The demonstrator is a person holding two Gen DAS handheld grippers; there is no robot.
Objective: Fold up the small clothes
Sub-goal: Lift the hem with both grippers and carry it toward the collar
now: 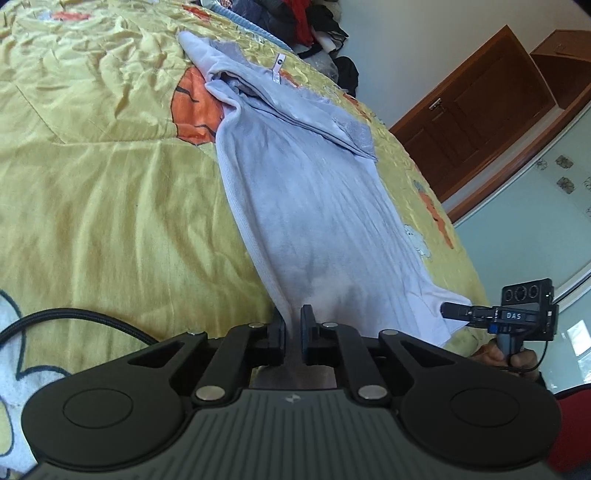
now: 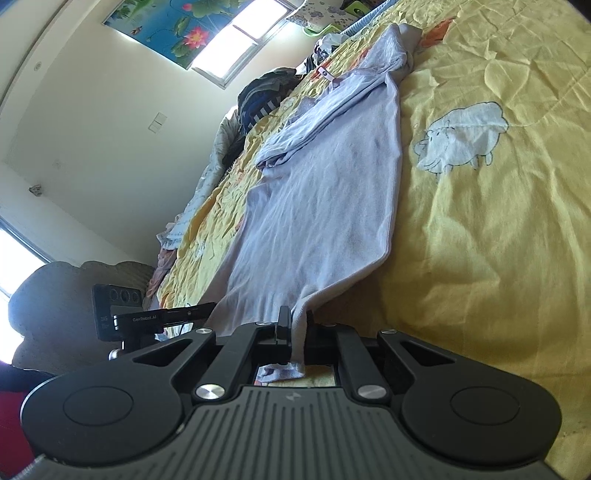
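Note:
A pale lavender garment (image 1: 314, 203) (image 2: 325, 184) lies stretched lengthwise on a yellow quilt (image 1: 110, 184) (image 2: 480, 240), its sleeves folded in across the far part. Its small white label (image 1: 277, 68) shows near the collar. My left gripper (image 1: 294, 317) is shut on one near corner of the hem, with cloth pinched between the pads. My right gripper (image 2: 295, 317) is shut on the other hem corner, and a flap of cloth hangs through behind the jaws. Each gripper shows in the other's view, the right (image 1: 456, 312) and the left (image 2: 192, 314), both low at the bed's near edge.
A heap of dark clothes (image 1: 295, 18) (image 2: 262, 92) sits at the far end of the bed. A brown wooden door (image 1: 480, 110) stands beyond the bed's side. A person's hand (image 1: 517, 360) holds the right gripper's handle. A black cable (image 1: 74, 317) trails over the quilt.

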